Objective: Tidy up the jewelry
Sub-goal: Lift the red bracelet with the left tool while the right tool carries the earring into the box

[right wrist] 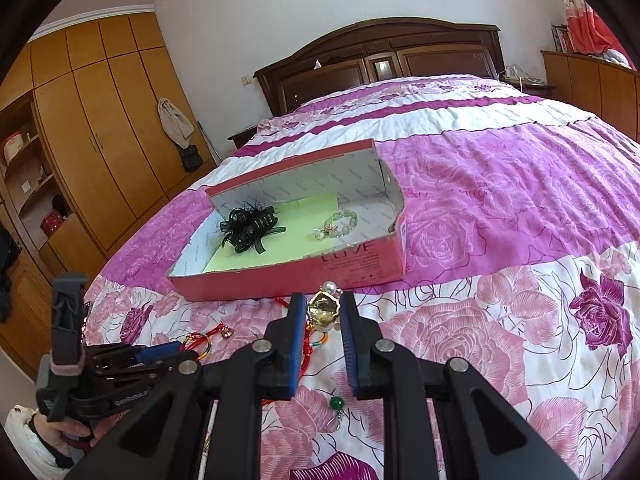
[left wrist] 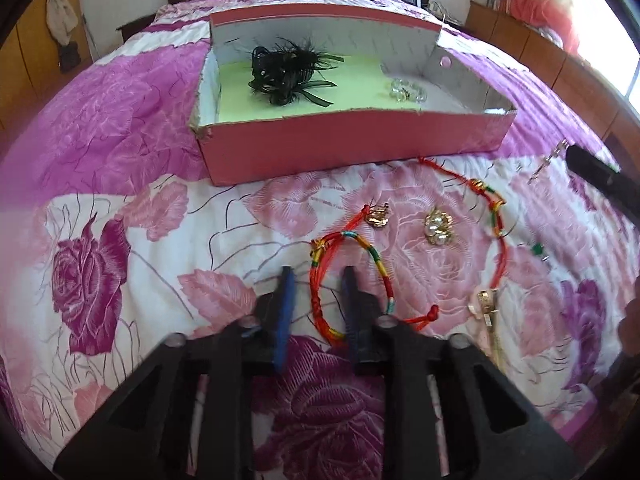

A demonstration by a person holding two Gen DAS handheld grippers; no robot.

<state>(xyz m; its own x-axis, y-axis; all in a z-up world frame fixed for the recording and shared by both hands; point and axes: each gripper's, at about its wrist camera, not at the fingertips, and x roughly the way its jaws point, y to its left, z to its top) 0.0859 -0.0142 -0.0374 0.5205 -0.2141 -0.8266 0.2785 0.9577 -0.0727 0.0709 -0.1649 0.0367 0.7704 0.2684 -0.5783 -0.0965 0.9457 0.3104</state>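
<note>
A pink box [left wrist: 360,148] [right wrist: 360,268] on the bed holds a black hair clip [left wrist: 288,70] [right wrist: 250,226] and a clear bead bracelet [left wrist: 408,90] [right wrist: 340,224]. My left gripper [left wrist: 318,276] is open, low over a red braided bracelet [left wrist: 348,276] on the quilt. Beside it lie a gold earring [left wrist: 378,216], a gold pearl brooch [left wrist: 438,226] and a longer red cord [left wrist: 492,208]. My right gripper [right wrist: 322,300] is shut on a gold pearl ornament [right wrist: 325,306], held above the quilt in front of the box.
A green bead pendant [right wrist: 336,404] [left wrist: 538,249] and a gold clasp piece [left wrist: 488,304] lie on the floral quilt. The dark wooden headboard [right wrist: 384,60] stands behind, wardrobes [right wrist: 100,132] to the left.
</note>
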